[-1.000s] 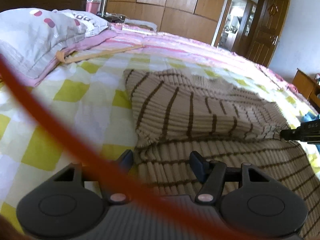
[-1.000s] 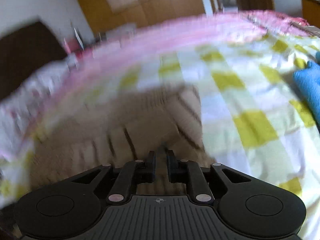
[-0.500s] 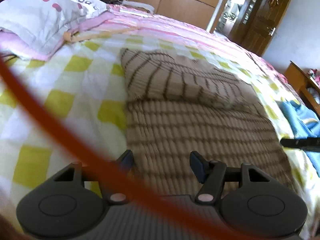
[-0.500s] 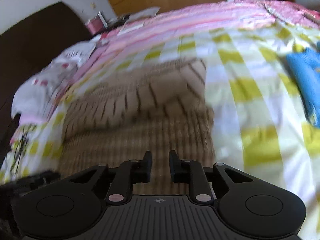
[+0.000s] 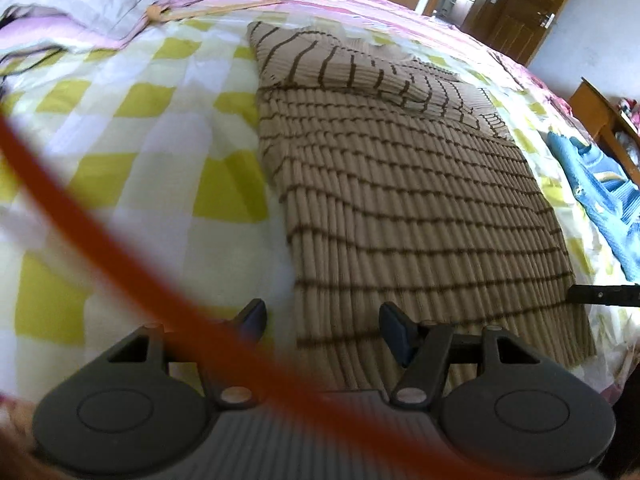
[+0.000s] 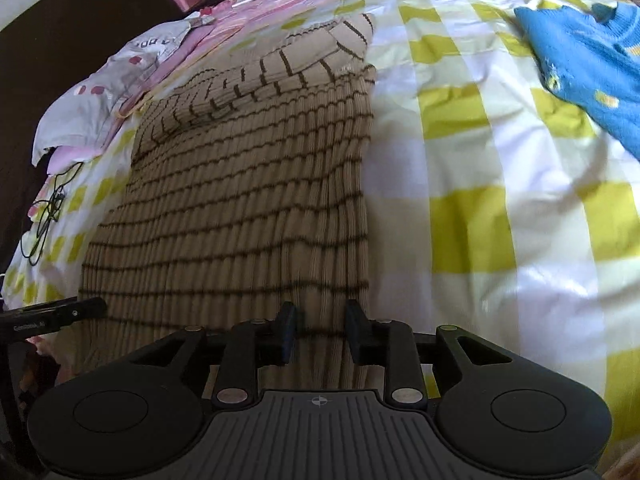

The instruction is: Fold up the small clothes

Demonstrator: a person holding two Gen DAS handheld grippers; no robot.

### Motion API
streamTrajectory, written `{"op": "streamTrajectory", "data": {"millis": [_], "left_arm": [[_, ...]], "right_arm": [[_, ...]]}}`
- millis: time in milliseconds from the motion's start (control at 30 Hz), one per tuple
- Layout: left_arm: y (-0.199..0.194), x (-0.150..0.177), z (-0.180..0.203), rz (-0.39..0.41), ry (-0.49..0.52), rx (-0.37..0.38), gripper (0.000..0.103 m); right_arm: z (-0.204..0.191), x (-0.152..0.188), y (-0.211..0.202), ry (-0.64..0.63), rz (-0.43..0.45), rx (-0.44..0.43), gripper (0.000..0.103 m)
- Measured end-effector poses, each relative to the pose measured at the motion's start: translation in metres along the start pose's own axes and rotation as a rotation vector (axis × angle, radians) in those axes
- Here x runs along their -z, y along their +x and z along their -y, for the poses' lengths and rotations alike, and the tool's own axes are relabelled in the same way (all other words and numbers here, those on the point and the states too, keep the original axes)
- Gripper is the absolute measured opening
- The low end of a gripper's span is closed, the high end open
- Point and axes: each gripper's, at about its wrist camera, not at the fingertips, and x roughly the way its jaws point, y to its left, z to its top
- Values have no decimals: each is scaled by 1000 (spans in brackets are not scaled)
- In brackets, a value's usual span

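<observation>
Both tools (image 5: 322,322) (image 6: 320,330) hover open over the striped sweater's (image 5: 400,200) near hem.

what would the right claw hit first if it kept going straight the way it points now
Most likely the beige ribbed knit sweater with thin brown stripes: the right claw points down at its near right edge, jaws apart with nothing between them. Depth is unclear, but nothing else shows in that line.

The right gripper (image 6: 318,330) hangs over the near right edge of the tan striped sweater (image 6: 240,200), its jaws having just been opening; the pads stand apart with nothing pinched. The sweater lies flat on the yellow-checked bedspread (image 6: 480,200). A blue garment (image 6: 584,64) lies well apart, upper right.
</observation>
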Motion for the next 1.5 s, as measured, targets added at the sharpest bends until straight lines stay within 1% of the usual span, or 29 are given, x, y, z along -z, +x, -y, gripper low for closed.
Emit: {"op": "streamTrajectory", "data": {"millis": [133,200,233,300,333,400,500,600,700,800,900,1000,1033,1067,1133,1200,1233,1300,1367,1500], "left_arm": [[-8,14,-1,-15,-17,-1,66],[-8,15,2,-16,-9,-10,65],[-8,15,3,-14,-3,-13,62],[-8,15,4,-17,1,5,49],[-8,15,5,-18,0,14,46],[-8,15,6,-24,0,27,35],[-8,16,8,-25,0,44,28],[-6,16,9,-34,3,68,28],[-3,16,9,-52,2,72,28],[-4,15,6,-56,-21,84,28],[-4,15,7,-55,-24,80,28],[-3,15,7,-56,-23,76,28],[-3,14,7,-56,-28,78,28],[-4,14,7,-53,-30,79,28],[-3,15,7,-51,-27,72,28],[-3,14,8,-50,-24,70,28],[-3,14,8,-48,-26,71,28],[-3,15,8,-46,-24,70,28],[-2,15,9,-48,-25,69,28],[0,14,10,-62,-29,66,28]], "right_arm": [[4,5,-8,22,6,-5,27],[5,10,-8,17,-15,2,27],[6,12,-7,17,-27,-2,27],[7,17,-8,16,-40,-14,27],[8,18,-9,18,-42,-20,27],[11,21,-12,32,-43,-24,27],[16,23,-15,53,-37,-16,27],[18,24,-14,60,-54,-38,27],[16,24,-14,48,-59,-34,27],[23,23,-19,90,-41,-36,27],[32,23,-23,139,-11,-41,27],[31,25,-20,126,-23,-12,25],[31,25,-21,125,-15,-9,25],[31,25,-25,125,0,-19,28],[32,25,-29,129,18,-36,29],[32,25,-28,128,20,-12,28],[34,25,-25,139,16,0,25],[38,26,-20,159,-6,-24,25],[35,26,-16,145,-8,-36,25],[23,26,-10,94,-17,-24,25]]}}
